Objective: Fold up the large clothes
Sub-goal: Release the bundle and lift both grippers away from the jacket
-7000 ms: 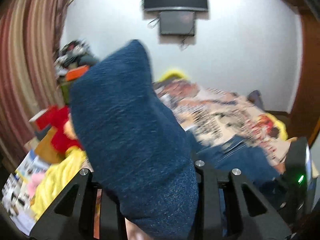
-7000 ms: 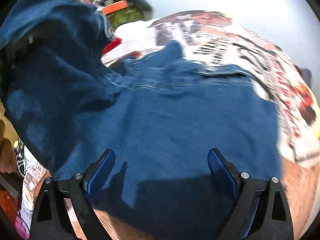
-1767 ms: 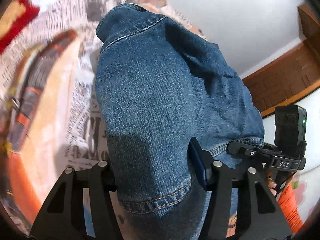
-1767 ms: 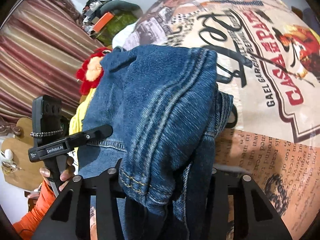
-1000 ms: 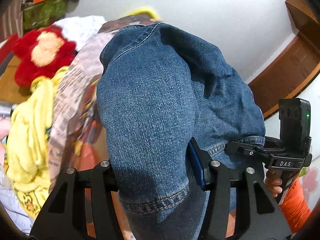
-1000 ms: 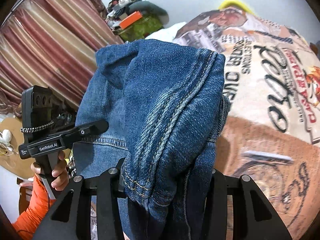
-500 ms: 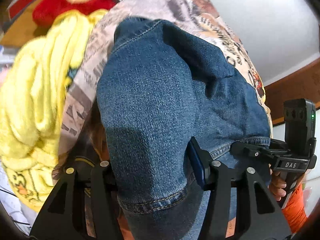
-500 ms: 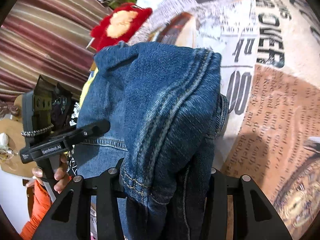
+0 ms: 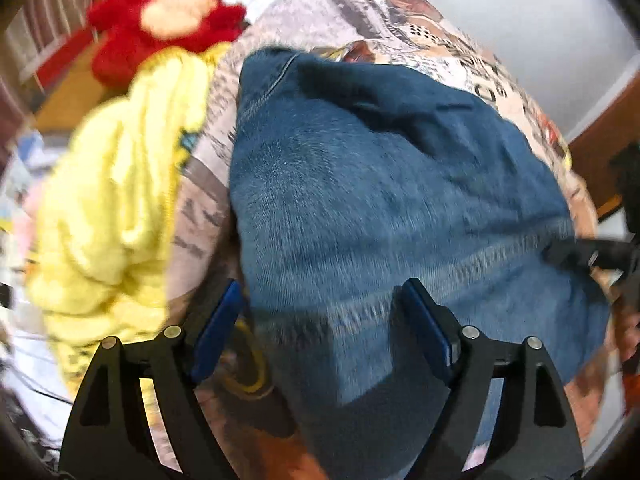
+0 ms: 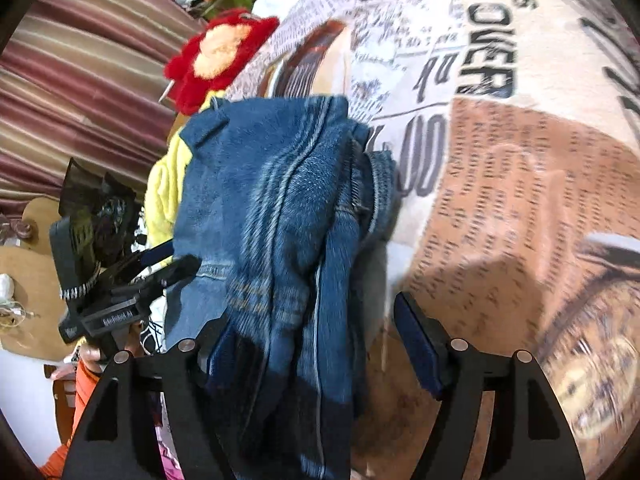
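Observation:
The folded blue jeans [image 9: 380, 184] lie in a bundle on the printed bedspread [image 9: 400, 20]. My left gripper [image 9: 320, 320] is open, its blue pads [image 9: 216, 320] apart on either side of the denim's near edge. In the right wrist view the jeans [image 10: 280, 200] lie on the bedspread [image 10: 520, 180], and my right gripper [image 10: 316, 340] is open with the denim between its fingers. The left gripper also shows in the right wrist view [image 10: 160, 268] at the jeans' left side.
A yellow cloth [image 9: 112, 184] and a red plush toy [image 9: 160, 28] lie left of the jeans. Striped curtains [image 10: 80, 60] hang at the left. The bedspread stretches to the right. A white wall [image 9: 540, 8] stands behind.
Both grippers were shut on the jeans, carrying the bundle. Now both have opened and the jeans have dropped onto the bedspread.

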`<state>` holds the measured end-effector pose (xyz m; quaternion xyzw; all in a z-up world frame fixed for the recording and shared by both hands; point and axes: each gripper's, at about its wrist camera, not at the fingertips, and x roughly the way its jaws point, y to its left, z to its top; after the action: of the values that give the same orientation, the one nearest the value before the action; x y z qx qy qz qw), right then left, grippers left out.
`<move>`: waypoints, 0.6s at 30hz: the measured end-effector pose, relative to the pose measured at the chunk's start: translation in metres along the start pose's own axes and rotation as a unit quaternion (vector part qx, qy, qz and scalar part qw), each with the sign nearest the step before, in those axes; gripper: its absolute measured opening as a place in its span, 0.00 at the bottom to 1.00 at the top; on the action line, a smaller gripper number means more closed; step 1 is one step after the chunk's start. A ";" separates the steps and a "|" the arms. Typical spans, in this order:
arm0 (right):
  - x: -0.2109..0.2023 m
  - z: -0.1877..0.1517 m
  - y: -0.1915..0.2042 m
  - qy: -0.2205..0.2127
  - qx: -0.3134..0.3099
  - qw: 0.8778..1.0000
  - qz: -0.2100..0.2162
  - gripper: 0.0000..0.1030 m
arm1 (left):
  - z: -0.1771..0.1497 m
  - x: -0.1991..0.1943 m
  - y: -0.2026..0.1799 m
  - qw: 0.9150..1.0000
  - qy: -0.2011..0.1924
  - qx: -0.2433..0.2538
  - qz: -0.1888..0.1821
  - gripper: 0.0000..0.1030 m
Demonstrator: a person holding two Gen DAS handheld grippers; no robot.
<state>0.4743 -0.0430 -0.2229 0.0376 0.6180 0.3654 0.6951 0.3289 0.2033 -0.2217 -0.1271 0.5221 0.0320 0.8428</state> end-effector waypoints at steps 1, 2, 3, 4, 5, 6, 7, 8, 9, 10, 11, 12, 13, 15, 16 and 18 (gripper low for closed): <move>-0.009 -0.004 0.002 -0.009 -0.003 1.000 -0.004 0.69 | -0.005 -0.009 -0.007 1.000 -0.009 0.019 0.018 0.80; -0.018 -0.008 0.005 -0.019 -0.008 1.000 -0.010 0.69 | -0.007 -0.014 -0.009 0.999 -0.018 0.029 0.026 0.80; -0.025 -0.009 0.009 -0.028 -0.013 0.999 -0.016 0.69 | -0.011 -0.024 -0.015 0.998 -0.029 0.041 0.034 0.80; -0.037 -0.014 0.013 -0.044 -0.018 0.999 -0.025 0.69 | -0.013 -0.032 -0.019 0.997 -0.038 0.047 0.038 0.80; -0.047 -0.019 0.016 -0.057 -0.022 0.998 -0.030 0.69 | -0.016 -0.046 -0.024 0.996 -0.053 0.052 0.040 0.80; -0.058 -0.024 0.019 -0.070 -0.027 0.997 -0.033 0.69 | -0.018 -0.056 -0.027 0.996 -0.066 0.053 0.037 0.80; -0.069 -0.027 0.026 -0.086 -0.033 0.995 -0.034 0.69 | -0.018 -0.069 -0.029 0.995 -0.084 0.050 0.031 0.80; -0.083 -0.033 0.033 -0.105 -0.040 0.993 -0.035 0.69 | -0.016 -0.077 -0.034 0.994 -0.095 0.047 0.027 0.80; -0.095 -0.038 0.040 -0.122 -0.048 0.991 -0.035 0.69 | -0.016 -0.094 -0.037 0.992 -0.113 0.043 0.022 0.80; -0.108 -0.043 0.048 -0.140 -0.056 0.988 -0.036 0.69 | -0.018 -0.107 -0.038 0.991 -0.129 0.040 0.018 0.80; -0.123 -0.050 0.058 -0.162 -0.066 0.984 -0.034 0.69 | -0.019 -0.126 -0.042 0.987 -0.153 0.037 0.013 0.80; -0.138 -0.057 0.069 -0.188 -0.078 0.979 -0.032 0.69 | -0.020 -0.141 -0.046 0.984 -0.172 0.036 0.010 0.80; -0.151 -0.064 0.081 -0.212 -0.090 0.973 -0.033 0.69 | -0.022 -0.159 -0.050 0.979 -0.199 0.035 0.007 0.80; -0.174 -0.078 0.101 -0.254 -0.113 0.960 -0.033 0.69 | -0.022 -0.187 -0.060 0.970 -0.240 0.037 0.007 0.80; -0.186 -0.085 0.111 -0.275 -0.125 0.953 -0.033 0.69 | -0.027 -0.205 -0.065 0.964 -0.264 0.040 0.007 0.80; -0.213 -0.107 0.132 -0.318 -0.152 0.935 -0.034 0.69 | -0.034 -0.230 -0.076 0.953 -0.300 0.043 0.007 0.80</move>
<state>0.3254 -0.1076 -0.0045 0.0244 0.3025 0.4001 0.8647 0.2094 0.1392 -0.0176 -0.0714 0.2465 0.0521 0.9651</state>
